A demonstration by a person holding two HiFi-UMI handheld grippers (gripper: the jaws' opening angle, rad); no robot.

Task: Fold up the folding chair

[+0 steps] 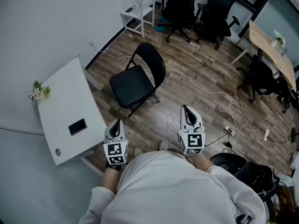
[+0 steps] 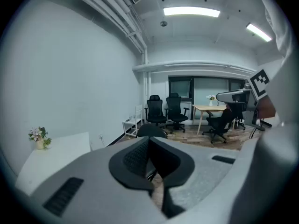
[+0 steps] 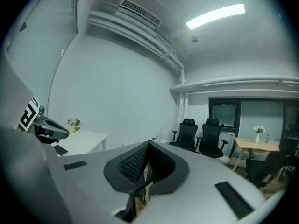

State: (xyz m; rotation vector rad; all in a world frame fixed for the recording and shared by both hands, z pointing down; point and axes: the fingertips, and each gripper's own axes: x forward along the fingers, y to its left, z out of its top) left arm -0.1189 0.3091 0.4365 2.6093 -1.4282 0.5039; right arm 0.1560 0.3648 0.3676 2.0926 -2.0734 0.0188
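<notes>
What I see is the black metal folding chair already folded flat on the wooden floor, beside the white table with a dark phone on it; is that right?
Not quite. The black metal folding chair is not folded flat: it stands open, seat down, on the wooden floor, beside the white table with the dark phone on it. The head view shows this.

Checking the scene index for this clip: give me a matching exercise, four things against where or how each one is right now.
Things:
1. black folding chair
2. phone
3. flowers
4. left gripper

States:
A. shut, nothing between the jaws
B. standing unfolded on the wood floor
C. lying flat on the white table
D. upright at the white table's corner, beside the wall

Pairs: 1-B; 2-C; 3-D; 4-A
</notes>
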